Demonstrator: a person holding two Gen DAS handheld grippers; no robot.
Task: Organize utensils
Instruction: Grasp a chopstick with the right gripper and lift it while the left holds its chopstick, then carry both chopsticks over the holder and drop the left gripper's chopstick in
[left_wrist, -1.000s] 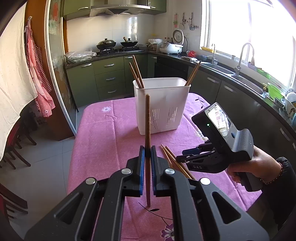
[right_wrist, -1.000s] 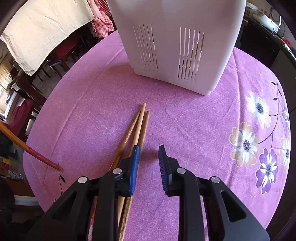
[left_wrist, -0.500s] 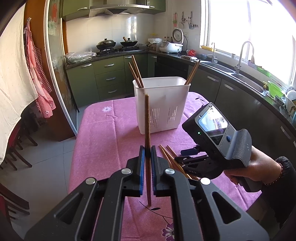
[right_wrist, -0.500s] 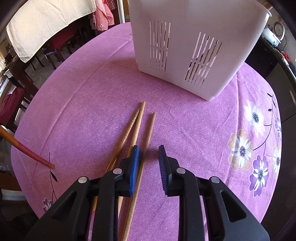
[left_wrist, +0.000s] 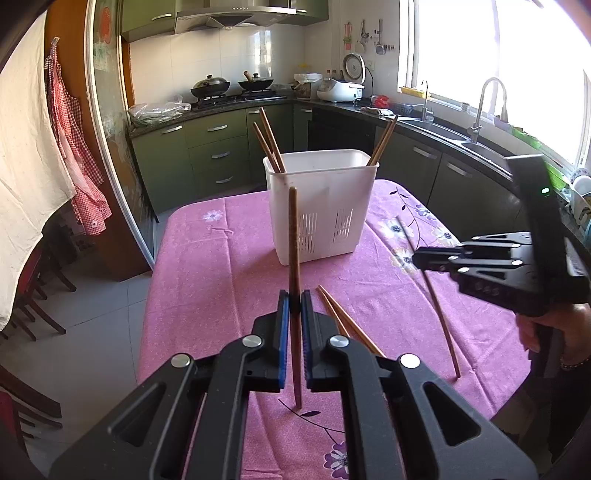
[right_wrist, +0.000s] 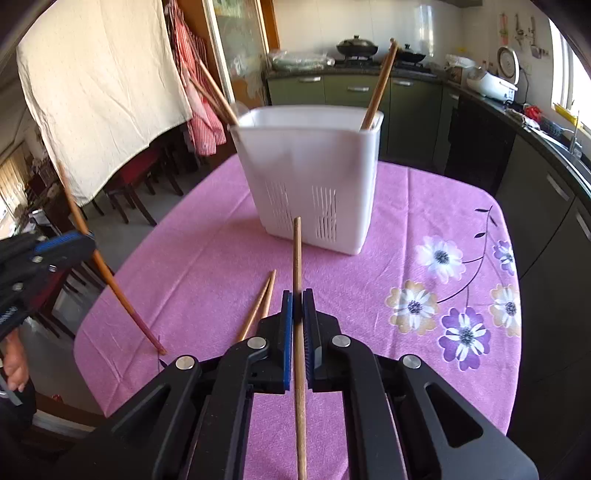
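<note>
My left gripper (left_wrist: 294, 301) is shut on a dark brown chopstick (left_wrist: 293, 236) held nearly upright above the pink tablecloth; it shows in the right wrist view (right_wrist: 85, 236) too. My right gripper (right_wrist: 297, 299) is shut on a lighter chopstick (right_wrist: 297, 251), lifted and tilted; it also shows in the left wrist view (left_wrist: 430, 288). Two chopsticks (left_wrist: 345, 321) lie on the cloth between the grippers, also visible in the right wrist view (right_wrist: 258, 306). The white slotted utensil holder (left_wrist: 319, 206) stands further back with three chopsticks in it.
The table (left_wrist: 221, 266) has a pink flowered cloth with its left edge dropping to a tiled floor. Green kitchen cabinets (left_wrist: 207, 155), a stove and a sink line the back and right. Dark chairs (right_wrist: 133, 192) stand to the left.
My right gripper closed on one of the three chopsticks lying on the cloth and lifted it, tilting up toward the holder. My left gripper kept its chopstick and stayed nearly still.
</note>
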